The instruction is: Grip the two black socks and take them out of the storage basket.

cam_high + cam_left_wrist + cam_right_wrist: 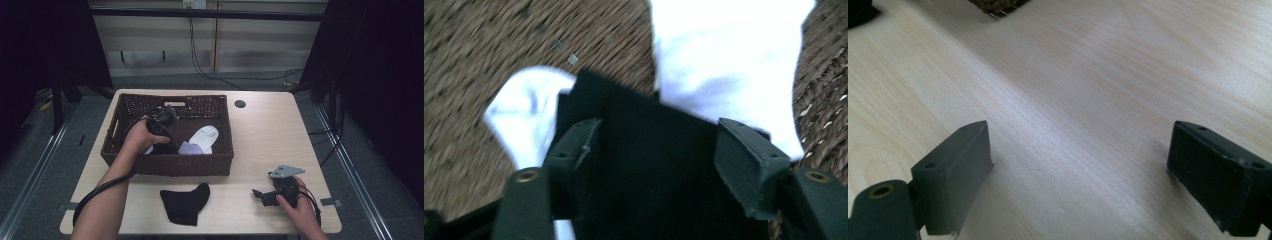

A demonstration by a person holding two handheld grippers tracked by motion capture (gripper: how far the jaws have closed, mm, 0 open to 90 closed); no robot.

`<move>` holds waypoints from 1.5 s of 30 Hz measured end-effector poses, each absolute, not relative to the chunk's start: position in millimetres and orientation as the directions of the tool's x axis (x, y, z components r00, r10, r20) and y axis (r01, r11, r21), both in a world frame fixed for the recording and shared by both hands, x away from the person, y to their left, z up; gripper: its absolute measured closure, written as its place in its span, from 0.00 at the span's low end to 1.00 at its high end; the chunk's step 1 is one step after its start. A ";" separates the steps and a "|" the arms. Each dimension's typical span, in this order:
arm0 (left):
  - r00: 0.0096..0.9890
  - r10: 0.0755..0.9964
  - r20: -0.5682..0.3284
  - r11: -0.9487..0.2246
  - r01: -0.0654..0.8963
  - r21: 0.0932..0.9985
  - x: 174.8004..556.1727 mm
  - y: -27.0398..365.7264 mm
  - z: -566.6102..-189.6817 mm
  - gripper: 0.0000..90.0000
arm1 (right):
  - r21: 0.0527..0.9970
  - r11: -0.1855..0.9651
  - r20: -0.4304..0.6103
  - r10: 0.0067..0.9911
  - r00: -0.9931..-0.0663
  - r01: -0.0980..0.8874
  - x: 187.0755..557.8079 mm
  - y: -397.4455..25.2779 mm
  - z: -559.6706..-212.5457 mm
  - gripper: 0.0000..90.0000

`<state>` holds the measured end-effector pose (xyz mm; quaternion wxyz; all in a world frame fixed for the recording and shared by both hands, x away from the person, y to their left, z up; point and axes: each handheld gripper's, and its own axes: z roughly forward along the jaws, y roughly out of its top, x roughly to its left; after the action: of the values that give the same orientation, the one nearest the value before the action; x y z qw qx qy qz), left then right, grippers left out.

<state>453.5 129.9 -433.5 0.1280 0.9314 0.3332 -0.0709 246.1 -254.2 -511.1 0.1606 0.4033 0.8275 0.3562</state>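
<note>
A brown wicker basket [170, 164] at the table's back left holds a white sock [205, 136], a pale lilac sock [189, 148] and a black sock [161, 148]. My left gripper [165, 142] reaches down into it. In the left gripper view this gripper [659, 150] is open, with its jaws either side of the black sock [659, 190]. White socks [724, 55] lie beside and under that sock. Another black sock [185, 202] lies flat on the table in front of the basket. My right gripper [260, 195] rests low over bare wood at the front right, open [1078, 165] with nothing between its jaws.
The light wooden table [265, 140] has a round cable hole [240, 104] at the back. A corner of the basket [995, 6] and an edge of the table's black sock [858, 12] appear at the top of the right gripper view. Dark curtains flank the table.
</note>
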 end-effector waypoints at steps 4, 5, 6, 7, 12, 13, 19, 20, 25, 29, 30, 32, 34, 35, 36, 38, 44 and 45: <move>0.776 0.597 -0.203 -0.756 0.629 0.178 453.9 128.8 -441.5 0.41 | 0.719 0.421 0.021 0.782 -0.623 0.553 246.0 -254.2 -511.1 0.11; 0.779 0.593 -0.202 -0.761 0.625 0.177 453.6 127.9 -442.6 0.41 | 0.718 0.424 0.020 0.780 -0.625 0.552 246.1 -254.4 -511.1 0.11; 0.789 0.580 -0.203 -0.770 0.612 0.178 453.6 127.2 -443.6 0.42 | 0.718 0.424 0.020 0.780 -0.625 0.552 246.1 -254.4 -511.1 0.11; 0.792 0.578 -0.198 -0.773 0.609 0.179 453.2 126.5 -444.1 0.44 | 0.718 0.424 0.020 0.780 -0.625 0.552 246.1 -254.4 -511.1 0.11; 0.792 0.574 -0.206 -0.775 0.607 0.176 454.7 127.5 -447.2 0.60 | 0.718 0.424 0.020 0.780 -0.625 0.552 246.1 -254.4 -511.1 0.11; 0.790 0.576 -0.210 -0.774 0.610 0.170 454.2 126.9 -447.9 0.64 | 0.718 0.424 0.020 0.780 -0.625 0.552 246.1 -254.4 -511.0 0.11; 0.793 0.571 -0.214 -0.787 0.603 0.132 454.6 123.8 -451.9 0.82 | 0.718 0.424 0.020 0.780 -0.625 0.552 246.1 -254.4 -511.1 0.11; 0.798 0.561 -0.221 -0.796 0.593 0.121 454.5 123.2 -453.2 0.89 | 0.718 0.424 0.020 0.780 -0.625 0.552 246.1 -254.4 -511.1 0.11; 0.796 0.568 -0.209 -0.796 0.596 0.108 454.4 122.8 -451.6 1.00 | 0.718 0.425 0.020 0.780 -0.625 0.552 246.1 -254.5 -511.0 0.11; 0.792 0.578 -0.196 -0.789 0.604 0.112 454.5 123.8 -444.6 1.00 | 0.718 0.424 0.020 0.780 -0.625 0.552 246.1 -254.5 -511.0 0.11; 0.797 0.570 -0.199 -0.794 0.597 0.114 454.6 124.3 -441.8 1.00 | 0.718 0.424 0.020 0.780 -0.626 0.552 246.1 -254.5 -511.1 0.11; 0.796 0.569 -0.205 -0.789 0.599 0.134 454.4 125.6 -435.8 1.00 | 0.718 0.424 0.020 0.780 -0.625 0.552 246.1 -254.5 -511.0 0.11; 0.794 0.567 -0.217 -0.782 0.602 0.159 454.6 127.5 -429.0 1.00 | 0.718 0.424 0.020 0.780 -0.625 0.552 246.1 -254.4 -511.0 0.11; 0.793 0.569 -0.219 -0.779 0.604 0.166 454.6 128.6 -425.6 1.00 | 0.719 0.421 0.022 0.782 -0.623 0.553 246.1 -254.3 -511.1 0.11; 0.792 0.569 -0.221 -0.777 0.606 0.173 454.5 129.5 -422.1 1.00 | 0.719 0.421 0.022 0.782 -0.623 0.553 246.1 -254.3 -511.0 0.11; 0.795 0.561 -0.230 -0.776 0.602 0.189 454.2 130.9 -415.0 1.00 | 0.719 0.421 0.022 0.782 -0.623 0.553 246.1 -254.3 -511.0 0.11; 0.795 0.565 -0.221 -0.774 0.603 0.192 454.0 133.6 -400.0 1.00 | 0.719 0.421 0.022 0.782 -0.623 0.553 246.1 -254.3 -511.0 0.11; 0.795 0.566 -0.218 -0.775 0.604 0.188 453.9 133.7 -400.1 1.00 | 0.719 0.421 0.022 0.782 -0.623 0.553 246.1 -254.2 -511.0 0.11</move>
<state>453.9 133.7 -400.1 0.1248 0.9391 0.3114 -0.0748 246.1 -254.2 -511.0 0.1604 0.4033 0.8276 0.3561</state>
